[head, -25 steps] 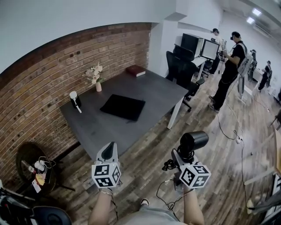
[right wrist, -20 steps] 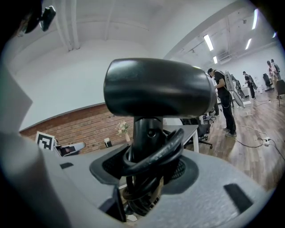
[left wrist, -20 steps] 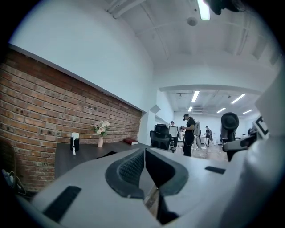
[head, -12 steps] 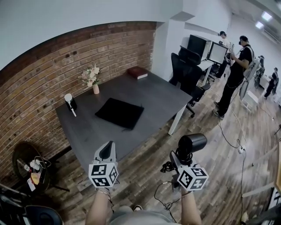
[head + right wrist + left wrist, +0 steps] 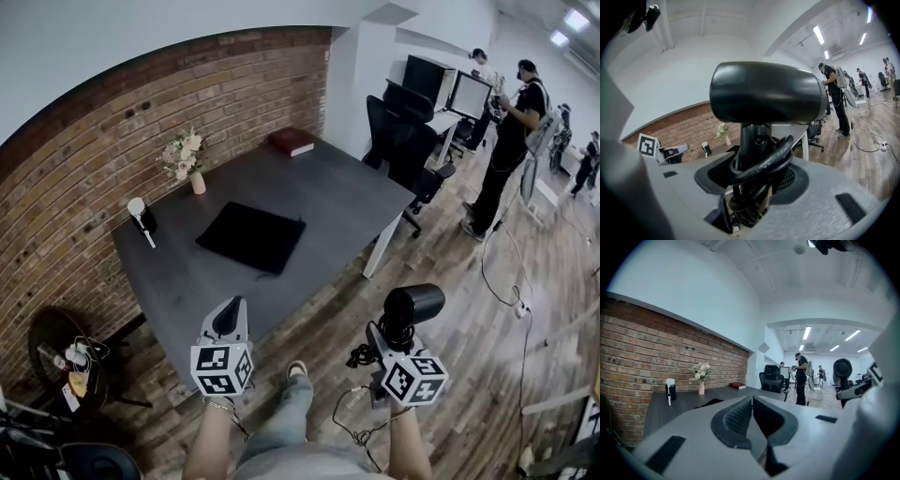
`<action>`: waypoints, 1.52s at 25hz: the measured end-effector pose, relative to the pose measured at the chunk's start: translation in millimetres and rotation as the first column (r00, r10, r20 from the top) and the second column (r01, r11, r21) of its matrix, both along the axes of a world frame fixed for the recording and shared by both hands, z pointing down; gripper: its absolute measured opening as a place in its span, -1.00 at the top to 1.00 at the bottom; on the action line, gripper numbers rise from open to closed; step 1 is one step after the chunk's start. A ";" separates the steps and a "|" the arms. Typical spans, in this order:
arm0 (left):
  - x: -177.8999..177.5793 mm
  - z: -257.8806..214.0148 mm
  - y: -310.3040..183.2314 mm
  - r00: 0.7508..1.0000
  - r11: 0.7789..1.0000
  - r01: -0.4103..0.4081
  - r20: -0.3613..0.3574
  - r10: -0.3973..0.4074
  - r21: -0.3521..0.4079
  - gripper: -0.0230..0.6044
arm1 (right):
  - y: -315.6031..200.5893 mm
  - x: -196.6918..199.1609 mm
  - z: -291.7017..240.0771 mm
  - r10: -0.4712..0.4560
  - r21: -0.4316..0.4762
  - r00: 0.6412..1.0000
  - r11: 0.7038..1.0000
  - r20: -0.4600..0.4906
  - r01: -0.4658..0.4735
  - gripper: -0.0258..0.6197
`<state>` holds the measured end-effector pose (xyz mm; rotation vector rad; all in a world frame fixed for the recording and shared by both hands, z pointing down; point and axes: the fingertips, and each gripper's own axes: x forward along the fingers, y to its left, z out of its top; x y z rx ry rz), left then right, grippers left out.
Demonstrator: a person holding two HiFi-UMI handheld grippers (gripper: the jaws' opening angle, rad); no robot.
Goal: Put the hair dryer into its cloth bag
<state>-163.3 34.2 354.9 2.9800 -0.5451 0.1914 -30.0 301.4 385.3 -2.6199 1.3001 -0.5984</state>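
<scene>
Holding the hair dryer [image 5: 413, 305] by its hard handle at the lower right, the right gripper [image 5: 387, 341] should squeeze tight because the big head looks heavy, while the closed, empty left gripper [image 5: 231, 317] could pinch an edge of the floppy cloth bag [image 5: 251, 236] lying mid-frame.

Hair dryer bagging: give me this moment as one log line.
right gripper: shut on hair dryer | left gripper: shut, empty | cloth bag: flat on table, neither gripper at it

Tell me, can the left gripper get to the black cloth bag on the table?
Probably yes. The left gripper hovers shut and empty by the near edge of the table, and nothing stands between it and the cloth bag lying flat mid-table. It must open first.
</scene>
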 end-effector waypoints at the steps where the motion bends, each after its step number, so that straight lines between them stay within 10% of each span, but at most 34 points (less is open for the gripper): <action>1: 5.8 0.9 -6.1 1.000 1.000 0.008 0.000 -0.008 0.003 0.89 | -0.8 6.6 1.8 0.002 -0.006 1.000 1.000 -0.006 -0.002 0.25; 21: 220.2 4.8 -130.3 0.998 0.998 0.055 -0.001 -0.055 -0.017 0.89 | -118.2 234.3 -11.5 -0.027 -0.032 0.998 0.999 -0.048 0.025 0.25; 38: 253.1 12.3 -201.3 0.952 0.955 0.296 0.086 -0.295 -0.005 0.89 | -238.4 339.9 3.8 -0.257 -0.036 0.966 0.965 0.027 0.258 0.25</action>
